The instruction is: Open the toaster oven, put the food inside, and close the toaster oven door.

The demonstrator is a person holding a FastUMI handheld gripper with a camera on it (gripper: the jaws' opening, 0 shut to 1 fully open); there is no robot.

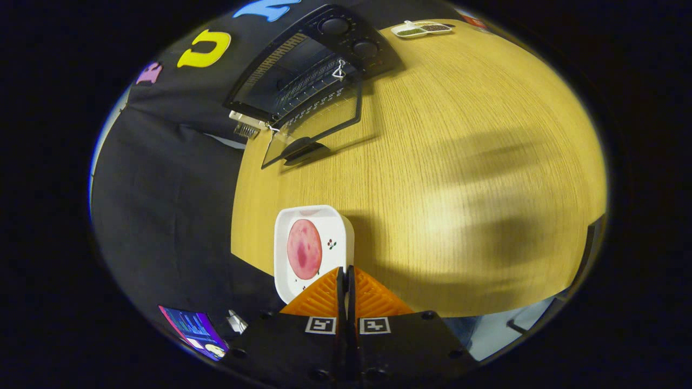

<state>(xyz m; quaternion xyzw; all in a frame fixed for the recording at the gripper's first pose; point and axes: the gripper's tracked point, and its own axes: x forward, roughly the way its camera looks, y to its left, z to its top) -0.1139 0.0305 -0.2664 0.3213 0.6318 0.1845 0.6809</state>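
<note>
White plate carries the pink food slice at the near table edge. Gripper fingers are pressed together, holding nothing, tips over the plate's right rim. Toaster oven stands well beyond, door folded down.

Gripper seen from just behind, pointing toward twelve o'clock — two orange ribbed fingers pressed flat together, only a thin dark seam left between the pads. Tips drawn to a shared point at the top of the wedge, one finger fanning to seven o'clock, the other to five. Black mounts beneath — each with a square marker. Whether anything thin is pinched at the tips cannot be told.
</note>
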